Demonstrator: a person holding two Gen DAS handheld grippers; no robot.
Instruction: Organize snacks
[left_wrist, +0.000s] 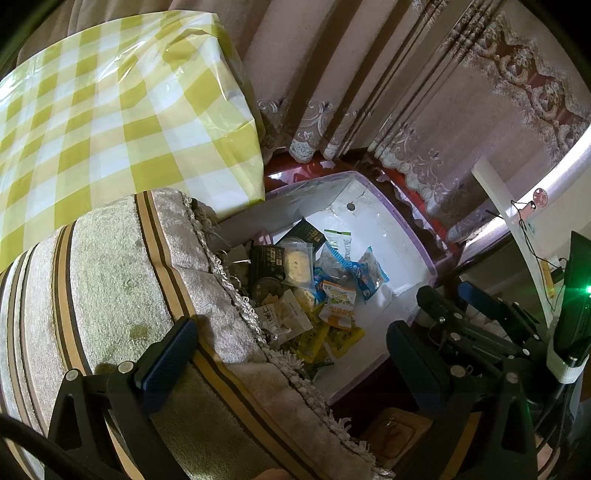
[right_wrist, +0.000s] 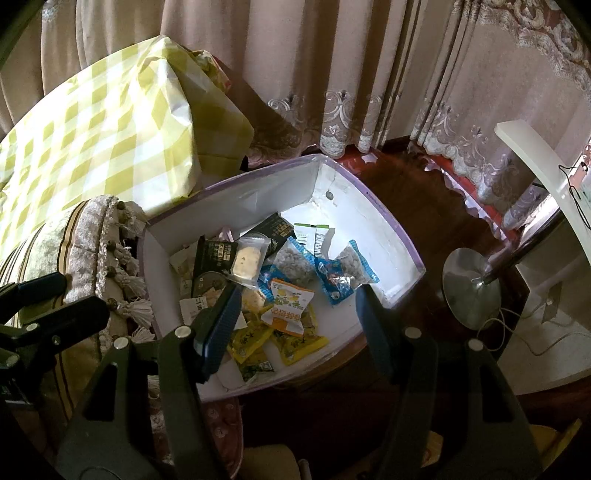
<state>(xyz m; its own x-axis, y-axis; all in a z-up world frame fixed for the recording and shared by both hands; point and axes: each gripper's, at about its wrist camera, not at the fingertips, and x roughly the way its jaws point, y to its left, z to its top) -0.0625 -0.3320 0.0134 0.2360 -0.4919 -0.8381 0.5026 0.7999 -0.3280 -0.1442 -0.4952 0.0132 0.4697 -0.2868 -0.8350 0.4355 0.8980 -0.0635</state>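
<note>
While the left wrist view is showing a striped cushion (left_wrist: 122, 280) filling its nine o'clock side and hiding part of the white box (left_wrist: 384, 229), the right wrist view is showing that box (right_wrist: 369, 221) whole, with a metal lamp base (right_wrist: 471, 288) sitting at three o'clock. Snack packets (right_wrist: 280, 291) are lying piled inside the box. The left gripper (left_wrist: 291, 338) is hanging spread over the cushion edge, pinching nothing; the right gripper (right_wrist: 299, 295) is hovering spread above the packets, empty.
</note>
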